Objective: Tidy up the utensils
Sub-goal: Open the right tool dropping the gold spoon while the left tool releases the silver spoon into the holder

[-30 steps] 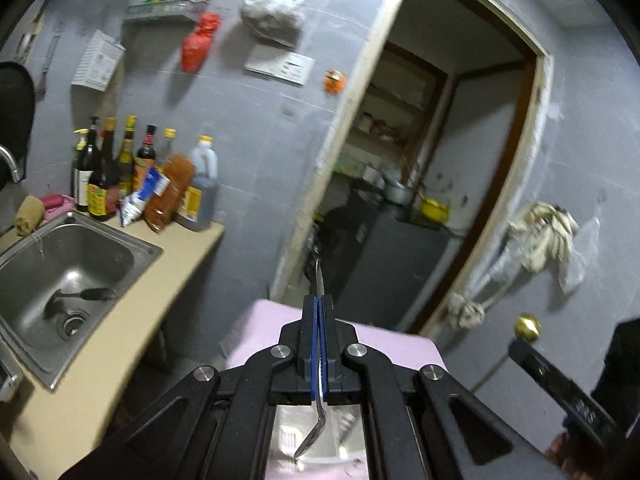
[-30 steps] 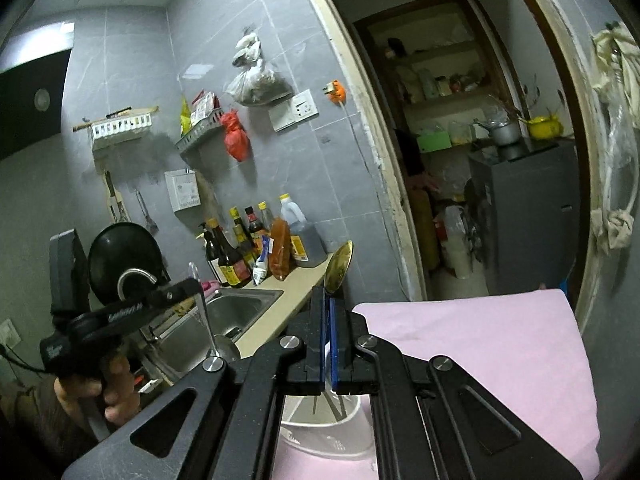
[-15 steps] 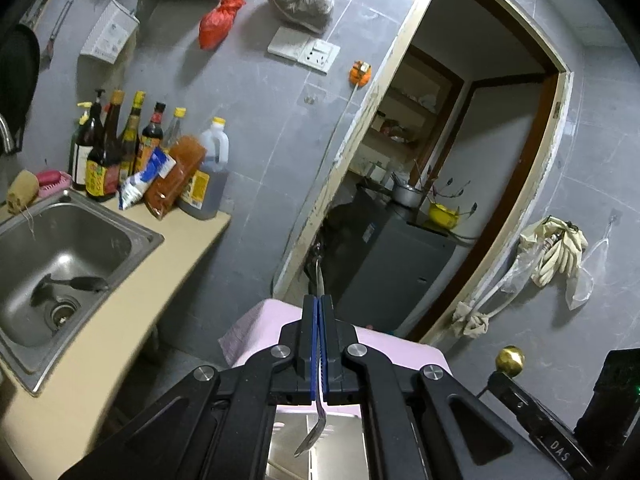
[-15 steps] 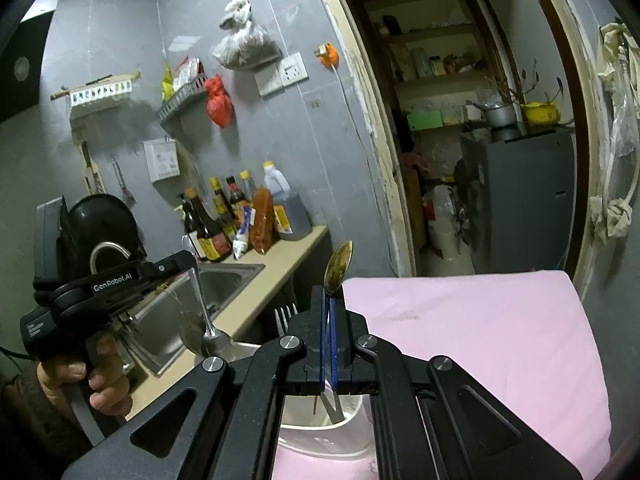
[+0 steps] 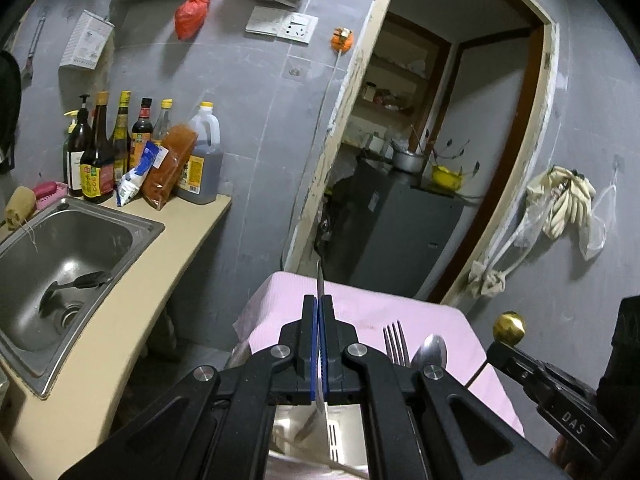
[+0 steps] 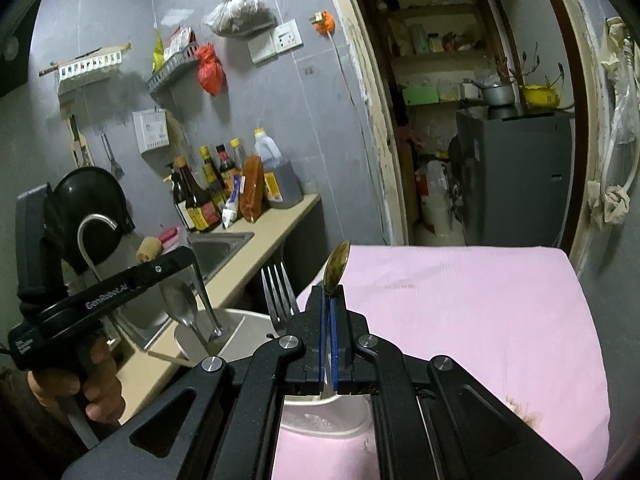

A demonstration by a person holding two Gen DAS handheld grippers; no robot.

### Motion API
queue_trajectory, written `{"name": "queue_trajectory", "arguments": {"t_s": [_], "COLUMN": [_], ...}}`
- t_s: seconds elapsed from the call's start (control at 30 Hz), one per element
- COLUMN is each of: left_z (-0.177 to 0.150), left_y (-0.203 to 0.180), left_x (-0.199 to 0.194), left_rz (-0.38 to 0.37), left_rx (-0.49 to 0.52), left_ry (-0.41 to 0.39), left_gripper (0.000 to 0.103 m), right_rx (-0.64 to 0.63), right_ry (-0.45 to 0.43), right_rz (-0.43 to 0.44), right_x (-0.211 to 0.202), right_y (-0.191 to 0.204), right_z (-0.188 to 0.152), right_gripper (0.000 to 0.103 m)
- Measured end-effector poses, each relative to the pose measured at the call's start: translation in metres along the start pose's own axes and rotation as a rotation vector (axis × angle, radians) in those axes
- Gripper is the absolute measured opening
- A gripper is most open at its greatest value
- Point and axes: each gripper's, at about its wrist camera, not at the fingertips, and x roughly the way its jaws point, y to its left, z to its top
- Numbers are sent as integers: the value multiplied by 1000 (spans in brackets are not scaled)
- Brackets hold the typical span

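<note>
Your left gripper [image 5: 319, 312] has its jaws clamped together on a thin steel utensil [image 5: 319, 276], likely a knife. Its tip sticks up past the pads toward twelve o'clock, and its lower end hangs down between the fingers over the holder [image 5: 344, 436] below. From the right wrist view that same piece [image 6: 204, 300] reaches down into the white holder [image 6: 240, 320] at about nine o'clock from your right gripper [image 6: 329, 320].

Your right gripper is closed on a gold spoon [image 6: 336, 268]. The bowl stands just above the pads at twelve o'clock, and the handle drops between the blue pads toward the holder; whether its end touches the bottom you cannot tell from here. In the left wrist view the gold bowl [image 5: 509, 327] shows at three o'clock.

A fork [image 6: 277, 292] stands tines up in the holder at ten o'clock from your right gripper, with a steel spoon [image 6: 182, 304] further left at nine. In the left wrist view the fork [image 5: 394, 344] and spoon [image 5: 430, 350] stand side by side at four o'clock.

The holder sits on a pink cloth [image 6: 460, 312], near its edge toward the counter [image 5: 132, 300]. The sink [image 5: 60, 264] lies at nine o'clock in the left view, with bottles [image 5: 120, 152] behind it at ten. Your left hand [image 6: 80, 384] grips the handle at eight o'clock in the right view.
</note>
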Motion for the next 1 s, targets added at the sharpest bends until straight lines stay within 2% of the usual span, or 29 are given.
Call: {"name": "queue_trajectory", "arguments": {"t_s": [0.07, 0.13, 0.2, 0.37, 0.43, 0.5, 0.63, 0.7, 0.83, 0.87, 1.0], "left_z": [-2, -4, -6, -7, -7, -5, -3, -2, -2, -2, -4], "left_y": [0, -1, -1, -4, -6, -10, -22, -30, -48, -53, -72], "left_x": [-3, -4, -7, -16, -20, -25, -31, -34, -39, -39, -42], "left_rz": [-3, -1, 0, 0, -2, -5, -13, -22, -45, -51, -75], "left_rx": [4, 10, 19, 32, 36, 48, 66, 79, 101, 106, 122], "left_ry": [13, 33, 51, 71, 67, 65, 63, 60, 52, 50, 42], "left_gripper": [2, 2, 2, 3, 3, 3, 3, 3, 3, 4, 8], "right_rx": [-1, 4, 12, 11, 10, 17, 22, 26, 31, 33, 37], "right_ry": [25, 39, 29, 7, -12, -32, -64, -89, -128, -138, -173], "right_rz": [-1, -2, 0, -11, -22, -33, -62, -83, -128, -140, -182], "right_x": [1, 0, -5, -17, -27, -38, -57, -69, -94, -100, -122], "right_y": [0, 0, -1, -1, -2, -5, -12, -17, -30, -33, -47], "right_z": [-3, -5, -7, -5, -3, -1, 6, 10, 14, 14, 18], "right_gripper": [4, 11, 27, 28, 34, 45, 48, 57, 63, 67, 74]}}
